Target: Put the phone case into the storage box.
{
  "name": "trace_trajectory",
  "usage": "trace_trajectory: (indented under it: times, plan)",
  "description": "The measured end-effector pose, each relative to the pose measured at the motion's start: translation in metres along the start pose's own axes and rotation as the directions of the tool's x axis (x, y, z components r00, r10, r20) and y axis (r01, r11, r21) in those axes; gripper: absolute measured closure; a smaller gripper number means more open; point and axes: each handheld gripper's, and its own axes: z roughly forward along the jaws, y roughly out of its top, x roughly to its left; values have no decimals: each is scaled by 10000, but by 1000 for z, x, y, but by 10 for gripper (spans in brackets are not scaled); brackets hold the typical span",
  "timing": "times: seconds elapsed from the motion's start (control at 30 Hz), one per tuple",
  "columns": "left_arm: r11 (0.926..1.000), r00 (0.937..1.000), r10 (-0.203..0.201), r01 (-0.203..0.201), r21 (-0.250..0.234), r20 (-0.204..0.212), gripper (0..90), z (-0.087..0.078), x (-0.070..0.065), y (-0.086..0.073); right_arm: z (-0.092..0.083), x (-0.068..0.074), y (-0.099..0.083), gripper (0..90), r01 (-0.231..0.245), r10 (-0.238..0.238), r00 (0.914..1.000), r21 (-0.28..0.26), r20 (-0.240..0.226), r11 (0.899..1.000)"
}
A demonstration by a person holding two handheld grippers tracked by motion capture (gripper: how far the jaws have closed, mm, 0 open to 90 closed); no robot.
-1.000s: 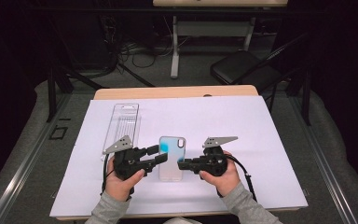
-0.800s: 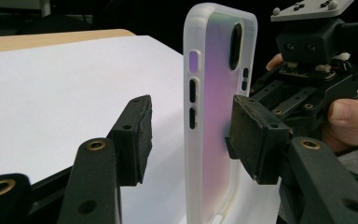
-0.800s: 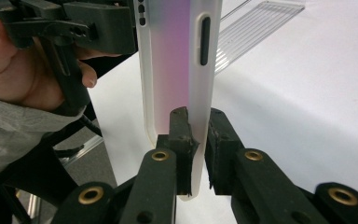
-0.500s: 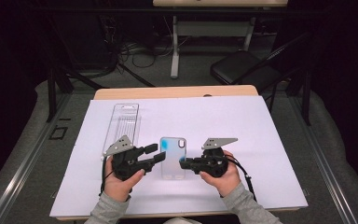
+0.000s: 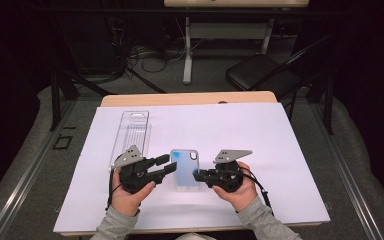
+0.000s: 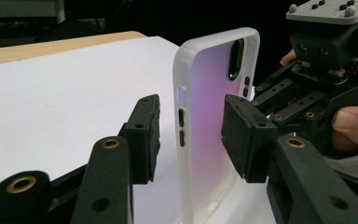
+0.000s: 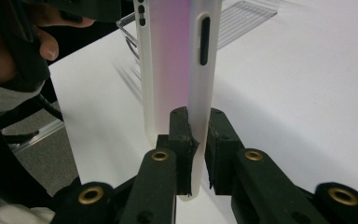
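A phone case with a translucent white rim and a blue-to-purple back is held just above the white sheet near the table's front. My right gripper is shut on its right rim; in the right gripper view both pads pinch that rim. My left gripper straddles the case's left edge. Its jaws have just been closing, and in the left gripper view the case stands between the pads with a gap on each side.
An empty clear plastic package lies on the sheet behind my left gripper. The sheet covers most of a wooden table. A chair, a desk leg and cables stand on the floor beyond.
The left gripper's jaws have narrowed around the case's left edge. The right gripper keeps its hold, and both hands stay where they were.
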Motion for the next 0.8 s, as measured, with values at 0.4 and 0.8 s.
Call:
trace_trajectory:
  times: [0.4,0.8]
  plan:
    - [9999,9998,-62,59,-119,-198,581,-2,0,0,3,5,-1,825,311,-312,9994,65,178,9995]
    - [9996,9997,-114,108,-256,-200,663,-4,-1,0,7,8,-3,825,392,-393,9991,73,144,9992]
